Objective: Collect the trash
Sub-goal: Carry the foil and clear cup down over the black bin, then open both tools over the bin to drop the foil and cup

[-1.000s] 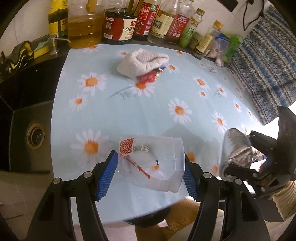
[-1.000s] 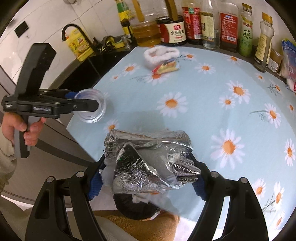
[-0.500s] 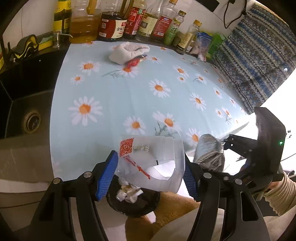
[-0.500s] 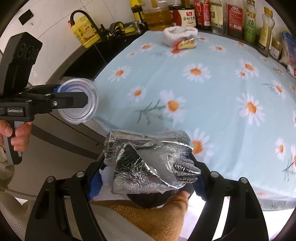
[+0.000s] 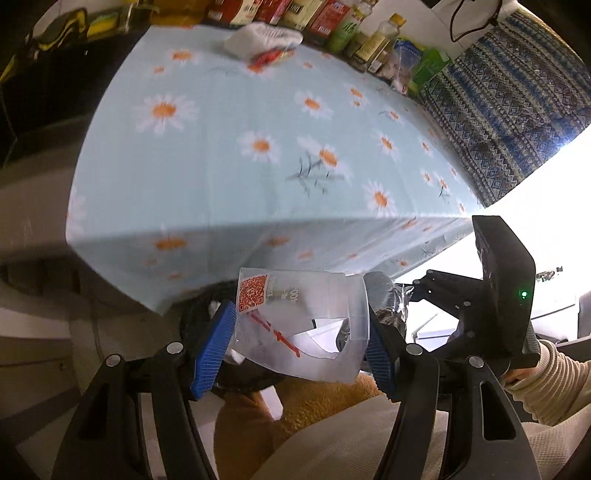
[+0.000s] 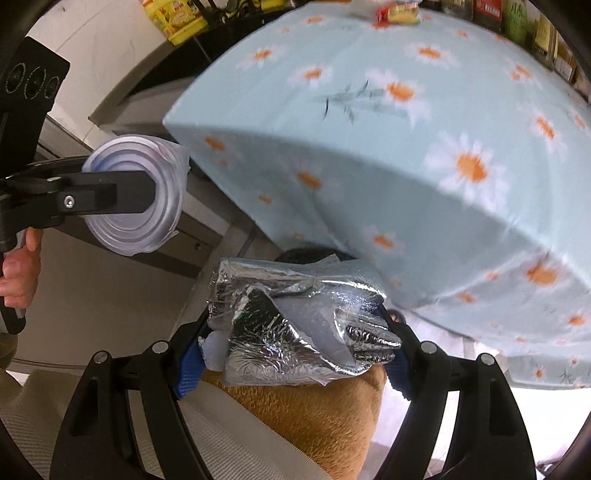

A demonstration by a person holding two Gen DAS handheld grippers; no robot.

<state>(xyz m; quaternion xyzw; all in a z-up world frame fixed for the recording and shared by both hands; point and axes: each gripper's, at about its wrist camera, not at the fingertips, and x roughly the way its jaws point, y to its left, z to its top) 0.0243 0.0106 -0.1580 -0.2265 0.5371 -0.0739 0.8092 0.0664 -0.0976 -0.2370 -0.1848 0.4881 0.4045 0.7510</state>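
Observation:
My left gripper (image 5: 297,350) is shut on a clear plastic cup (image 5: 306,325) with a red QR label, held on its side below the table's front edge. Behind the cup shows part of a black bin (image 5: 194,319). My right gripper (image 6: 291,369) is shut on a crumpled silver foil bag (image 6: 291,317), just above the bin (image 6: 306,254). In the right wrist view the left gripper (image 6: 140,192) and cup (image 6: 136,218) sit at the left. In the left wrist view the right gripper (image 5: 391,306) is close beside the cup. A red wrapper (image 5: 269,57) lies at the table's far end.
The table wears a light blue daisy cloth (image 5: 258,147). A white rag (image 5: 262,35) lies by the red wrapper, and several bottles (image 5: 351,29) line the back. A dark sink counter (image 5: 44,81) is at the left, patterned fabric (image 5: 517,92) at the right. The person's legs (image 5: 351,443) are below.
Both grippers, with the cup and foil bag still in them, have pulled back from over the table and sunk below its front edge. The black bin has come into view beneath them.

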